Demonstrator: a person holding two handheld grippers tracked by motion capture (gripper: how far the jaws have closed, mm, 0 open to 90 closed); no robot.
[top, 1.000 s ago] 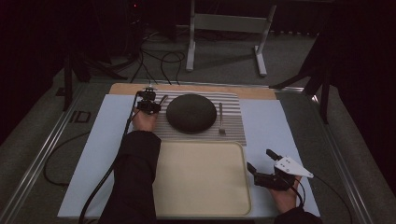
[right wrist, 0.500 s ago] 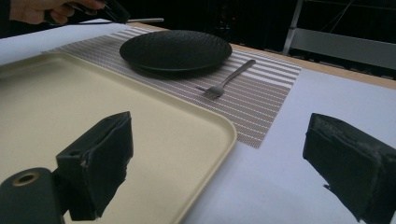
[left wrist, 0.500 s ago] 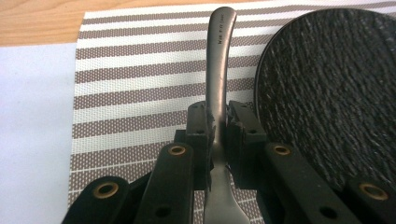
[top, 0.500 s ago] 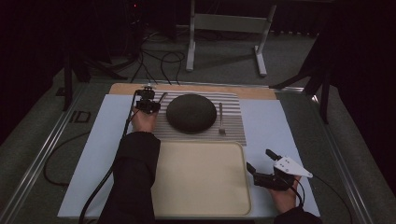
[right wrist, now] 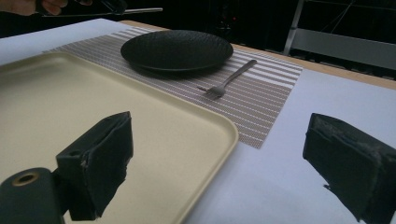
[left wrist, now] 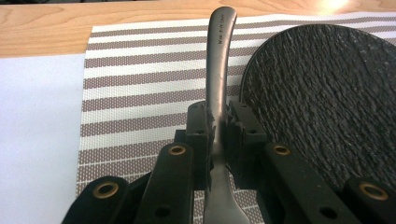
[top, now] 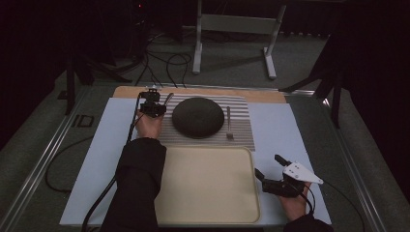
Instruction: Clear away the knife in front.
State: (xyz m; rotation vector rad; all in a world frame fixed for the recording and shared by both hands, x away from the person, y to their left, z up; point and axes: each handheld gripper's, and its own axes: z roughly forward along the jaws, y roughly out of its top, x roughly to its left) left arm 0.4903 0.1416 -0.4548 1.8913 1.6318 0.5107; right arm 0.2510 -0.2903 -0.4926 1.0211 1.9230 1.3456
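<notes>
My left gripper [top: 153,107] [left wrist: 217,116] is shut on a grey metal utensil [left wrist: 219,51] [top: 168,99], whose handle points away over the striped placemat [left wrist: 140,84]. It hovers just left of the black textured plate [top: 198,117] [left wrist: 327,93] [right wrist: 176,49]. A fork [top: 228,123] [right wrist: 229,79] lies on the placemat to the plate's right. My right gripper [top: 269,166] [right wrist: 219,140] stands open with nothing in it at the right edge of the cream tray [top: 208,183] [right wrist: 70,107].
The placemat [top: 241,106] lies on a pale blue sheet [top: 106,145], with a wooden strip [top: 266,95] behind it. A metal stand [top: 232,24] and cables sit on the floor beyond the table. Cables trail from both grippers.
My left gripper has shifted only slightly beside the plate, still holding the utensil. The right gripper has stayed put.
</notes>
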